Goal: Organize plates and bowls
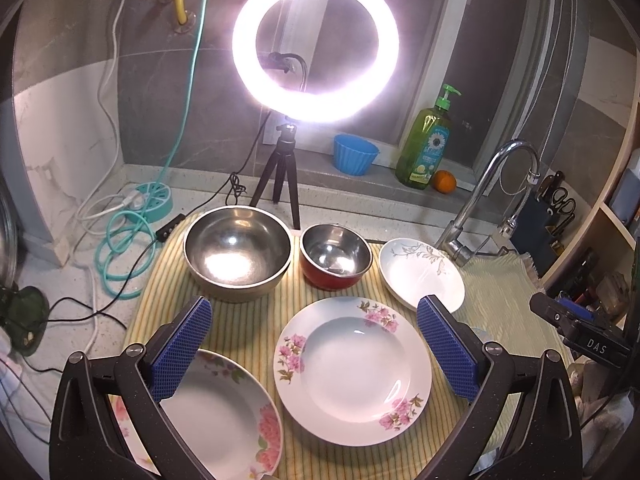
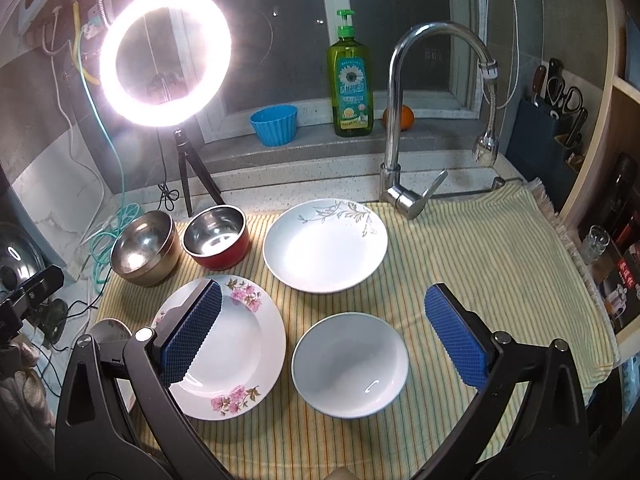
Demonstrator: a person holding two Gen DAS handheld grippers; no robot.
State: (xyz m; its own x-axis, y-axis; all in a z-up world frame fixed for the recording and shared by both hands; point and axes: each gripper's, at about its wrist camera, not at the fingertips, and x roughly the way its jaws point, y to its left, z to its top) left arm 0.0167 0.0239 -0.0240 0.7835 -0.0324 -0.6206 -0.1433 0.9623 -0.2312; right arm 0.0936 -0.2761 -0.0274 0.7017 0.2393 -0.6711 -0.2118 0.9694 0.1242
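A striped cloth (image 2: pixel 460 248) covers the table, and all the dishes lie on it. Along the cloth's far edge, from its far left corner, stand a steel bowl (image 1: pixel 238 252) and, just beside it, a smaller red bowl (image 1: pixel 335 256) with a steel inside; next comes a leaf plate (image 2: pixel 325 245), near the tap (image 2: pixel 404 128). Nearer the front edge lies a pink-flower plate (image 1: pixel 353 360), with a plain white dish (image 2: pixel 350 364) just to its right and a peony plate (image 1: pixel 224 412) at the near left corner. None of them is stacked; each sits apart from the others.

The left hand-held gripper (image 1: pixel 314 344) hangs above the front of the cloth with its jaws wide apart and nothing between them; its blue pads (image 1: pixel 182 348) frame the pink-flower plate in the left wrist view. The right hand-held gripper (image 2: pixel 324 334) is likewise spread wide and empty, above the white dish, its left pad overlapping the pink-flower plate in the right wrist view.

Behind the cloth a lit ring light (image 1: pixel 316 42) stands on a tripod. On the sill are a blue cup (image 2: pixel 275 125), a soap bottle (image 2: pixel 351 80) and an orange (image 1: pixel 445 181).
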